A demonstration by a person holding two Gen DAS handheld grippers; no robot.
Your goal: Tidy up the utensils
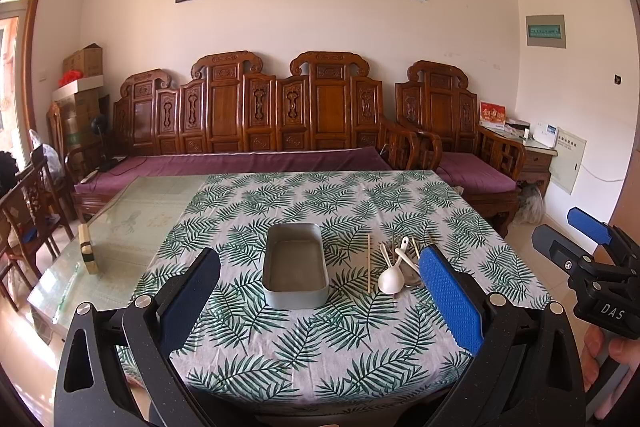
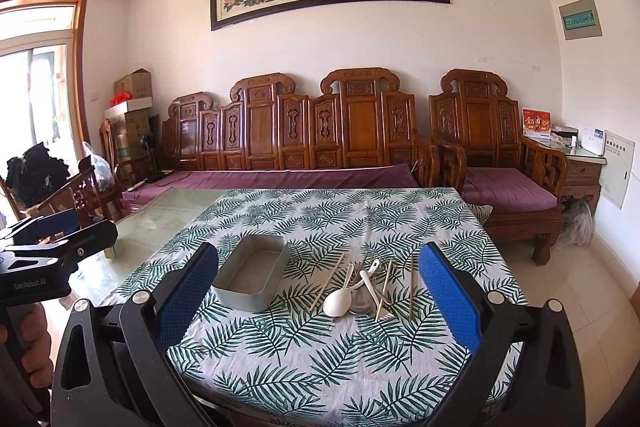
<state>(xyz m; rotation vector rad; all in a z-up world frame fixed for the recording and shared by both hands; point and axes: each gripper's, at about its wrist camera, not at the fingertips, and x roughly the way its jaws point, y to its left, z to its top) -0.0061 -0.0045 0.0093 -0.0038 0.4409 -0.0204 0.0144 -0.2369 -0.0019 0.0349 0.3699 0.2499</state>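
An empty grey metal tray sits on the leaf-print tablecloth. Right of it lies a loose pile of utensils: white spoons, a metal spoon, a fork and wooden chopsticks. My left gripper is open, held above the table's near edge, with the tray between its fingers in view. My right gripper is open too, framing the tray and the pile. Each gripper shows at the edge of the other's view, the right gripper and the left gripper.
The tablecloth covers the right part of a glass-topped table. A wooden block stands on the glass at the left. Carved wooden sofas with purple cushions line the wall behind. Chairs stand at the left. A hand holds the left gripper's handle.
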